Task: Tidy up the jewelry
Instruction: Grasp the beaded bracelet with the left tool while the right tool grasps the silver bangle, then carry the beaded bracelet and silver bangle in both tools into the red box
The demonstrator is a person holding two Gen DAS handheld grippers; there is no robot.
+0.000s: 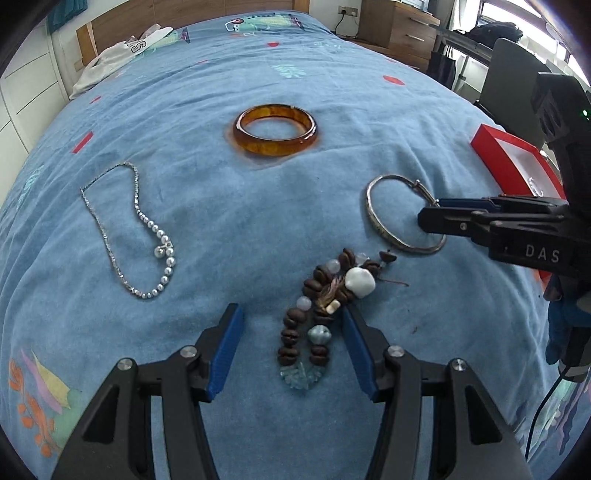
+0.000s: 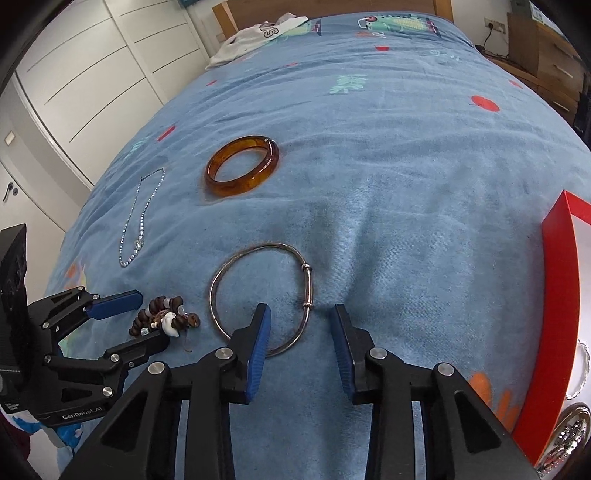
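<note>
On a bed (image 1: 207, 206) spread with a blue printed cover, two pairs of tongs work over scattered jewelry. The left tongs (image 1: 291, 321) stand wide open, blue pads straddling the near end of a brown bead bracelet (image 1: 325, 295), whose dark seed-like beads, pale stones and one large white bead lie bunched on the cover; the right pad sits just beside the beads, and contact cannot be told. The right tongs (image 2: 301, 321) are open too, one pad set down inside a thin silver bangle (image 2: 258, 295) and the other outside it, so that the wire on its coiled-clasp side runs between them, ungripped.

Beyond both tongs, well apart, an amber bangle (image 1: 275, 129) lies flat. Off to the left of the left tongs, a slender silver chain strung with pearls (image 1: 147, 236) trails in a loose loop. To the right of the right tongs, a red box (image 2: 554, 295) with a white interior sits at the bed's edge, silver pieces already showing inside it. A white garment (image 2: 255, 33) is crumpled at the far end of the bed, by the wooden headboard (image 1: 147, 14).
</note>
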